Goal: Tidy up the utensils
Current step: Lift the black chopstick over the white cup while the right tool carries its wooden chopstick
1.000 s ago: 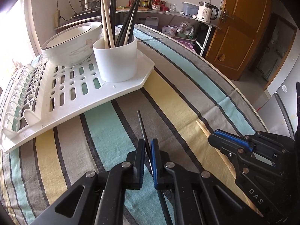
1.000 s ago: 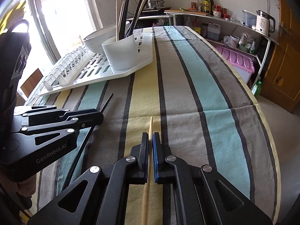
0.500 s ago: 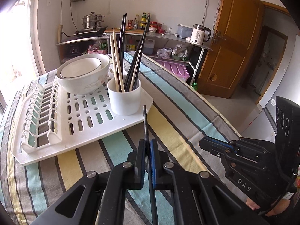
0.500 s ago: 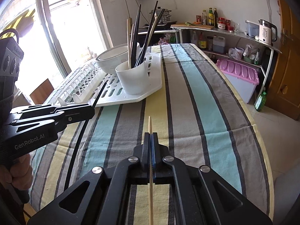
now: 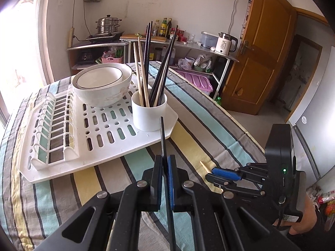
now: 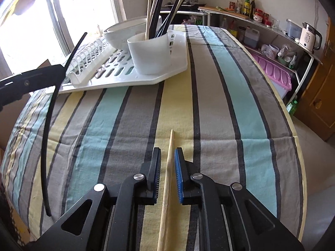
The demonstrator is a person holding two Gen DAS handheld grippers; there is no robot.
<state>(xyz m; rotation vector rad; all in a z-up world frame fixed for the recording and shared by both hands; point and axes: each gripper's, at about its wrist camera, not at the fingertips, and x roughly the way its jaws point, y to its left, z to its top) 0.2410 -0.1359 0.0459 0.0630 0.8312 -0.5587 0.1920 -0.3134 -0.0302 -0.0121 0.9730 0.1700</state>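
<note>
Two grippers showed: the left gripper (image 5: 164, 168) pinched a black chopstick (image 5: 162, 133) at lower centre, while the right gripper (image 6: 167, 168) stood slightly apart around a wooden chopstick (image 6: 167, 171) lying on the striped tablecloth (image 6: 219, 96). A white cup (image 5: 149, 113) of chopsticks sat mid-frame on the drying rack (image 5: 100, 133).

Striped-cloth table (image 6: 222, 96) under white rack (image 5: 100, 138), wooden chopstick (image 6: 168, 167).
</note>
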